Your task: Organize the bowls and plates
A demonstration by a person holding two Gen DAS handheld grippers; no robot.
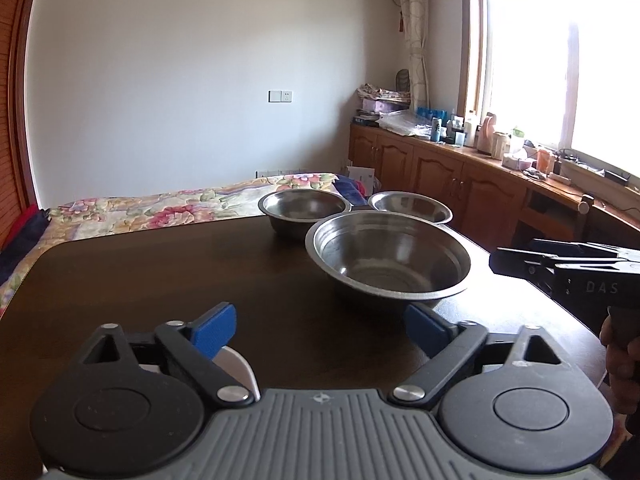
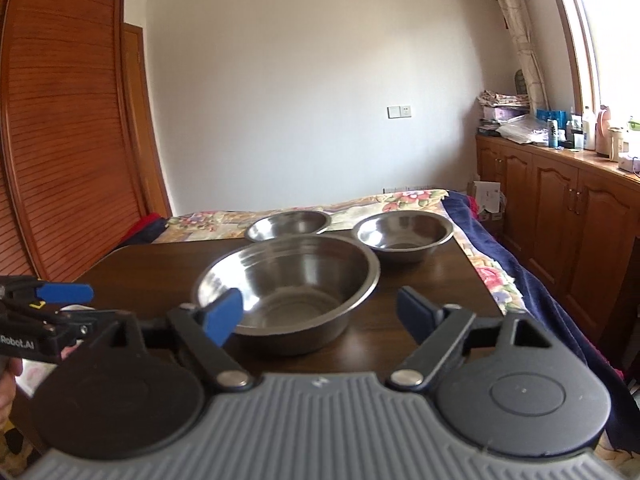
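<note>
Three steel bowls stand on a dark wooden table (image 1: pixel 160 280). The large bowl (image 1: pixel 390 258) (image 2: pixel 288 276) is nearest. Behind it sit a small bowl on the left (image 1: pixel 304 208) (image 2: pixel 288 226) and another on the right (image 1: pixel 410 206) (image 2: pixel 404 236). My left gripper (image 1: pixel 320 330) is open above the table, left of and short of the large bowl, holding nothing. My right gripper (image 2: pixel 320 316) is open too, with the large bowl's near side just ahead of its blue pads (image 2: pixel 222 316). Each gripper shows side-on in the other's view: right (image 1: pixel 498 262), left (image 2: pixel 68 294).
A white object (image 1: pixel 236 366) lies on the table under my left finger; I cannot tell what it is. A bed with a floral cover (image 1: pixel 160 208) lies beyond the table. Wooden cabinets (image 1: pixel 460 184) with clutter line the right wall, and a wardrobe (image 2: pixel 68 140) stands on the left.
</note>
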